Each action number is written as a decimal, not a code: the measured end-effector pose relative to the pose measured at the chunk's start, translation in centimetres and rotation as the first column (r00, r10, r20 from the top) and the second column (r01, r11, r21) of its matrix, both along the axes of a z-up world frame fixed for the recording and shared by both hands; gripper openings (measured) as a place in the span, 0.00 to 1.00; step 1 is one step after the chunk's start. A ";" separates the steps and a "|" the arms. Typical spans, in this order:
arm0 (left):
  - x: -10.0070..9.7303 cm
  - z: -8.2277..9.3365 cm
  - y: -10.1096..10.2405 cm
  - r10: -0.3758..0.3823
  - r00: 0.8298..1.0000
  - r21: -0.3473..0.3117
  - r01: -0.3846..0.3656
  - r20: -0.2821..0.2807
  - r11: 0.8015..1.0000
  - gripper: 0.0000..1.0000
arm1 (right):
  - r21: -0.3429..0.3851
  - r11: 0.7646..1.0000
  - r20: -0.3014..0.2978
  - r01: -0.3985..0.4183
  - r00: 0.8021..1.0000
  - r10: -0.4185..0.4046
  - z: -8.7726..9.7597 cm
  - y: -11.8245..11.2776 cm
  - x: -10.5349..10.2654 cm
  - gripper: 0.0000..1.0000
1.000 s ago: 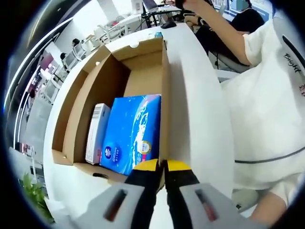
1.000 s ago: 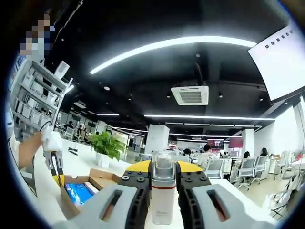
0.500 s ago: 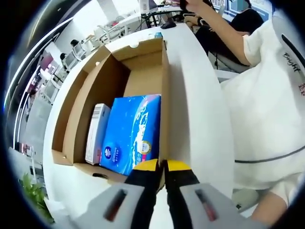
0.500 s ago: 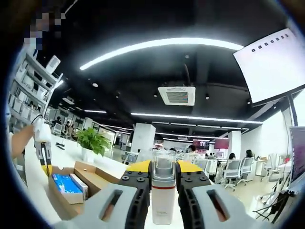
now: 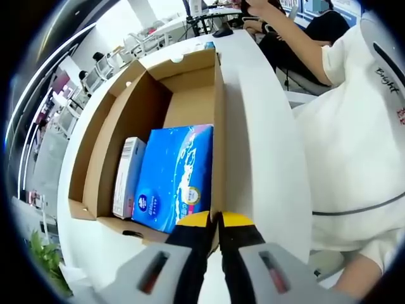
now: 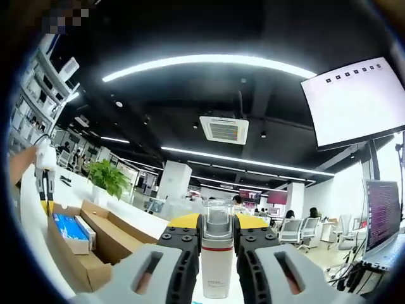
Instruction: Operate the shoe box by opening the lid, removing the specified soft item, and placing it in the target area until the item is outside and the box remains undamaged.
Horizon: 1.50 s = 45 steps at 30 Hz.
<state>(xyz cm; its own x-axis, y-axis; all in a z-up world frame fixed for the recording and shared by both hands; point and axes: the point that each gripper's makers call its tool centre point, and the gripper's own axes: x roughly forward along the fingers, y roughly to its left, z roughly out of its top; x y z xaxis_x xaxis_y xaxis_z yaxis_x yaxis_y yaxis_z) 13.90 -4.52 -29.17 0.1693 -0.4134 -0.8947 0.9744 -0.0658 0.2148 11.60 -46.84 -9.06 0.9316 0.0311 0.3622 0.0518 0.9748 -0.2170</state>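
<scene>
Jaws of the left gripper (image 5: 215,220) are closed on the shoe box (image 5: 218,126) wall; a white bottle (image 6: 217,256) is clamped by the right gripper (image 6: 217,235), with a potted plant (image 6: 107,180) at 9 o'clock.

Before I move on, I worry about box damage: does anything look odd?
The cardboard box looks intact. One oddity: the right gripper is clamping a white bottle, not the soft blue pack inside the box.

Open shoe box (image 5: 190,95): free above; blue pack (image 5: 177,174) and white carton (image 5: 128,177) crowd its floor.
</scene>
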 end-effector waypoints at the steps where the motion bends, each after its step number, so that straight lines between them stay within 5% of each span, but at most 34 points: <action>1: 0.0 0.0 0.0 0.000 1.000 0.000 0.000 0.000 1.000 0.04 | 0.000 1.000 -0.004 0.004 1.000 -0.004 -0.2 -0.2 0.0 0.18; 34: 0.0 -0.3 0.0 0.017 1.000 -0.002 -0.017 -0.007 1.000 0.04 | 0.076 0.996 -0.061 0.040 0.998 -0.035 -4.5 -2.6 0.6 0.18; 40: 0.0 -0.3 0.0 0.013 1.000 -0.001 -0.013 0.003 1.000 0.05 | 0.149 0.988 -0.106 0.037 0.994 -0.022 -6.4 -3.3 1.3 0.18; 45: 0.0 -0.3 0.0 0.018 1.000 -0.001 -0.018 -0.002 1.000 0.05 | 0.126 0.990 -0.128 0.064 0.991 -0.047 -8.3 -3.5 2.0 0.18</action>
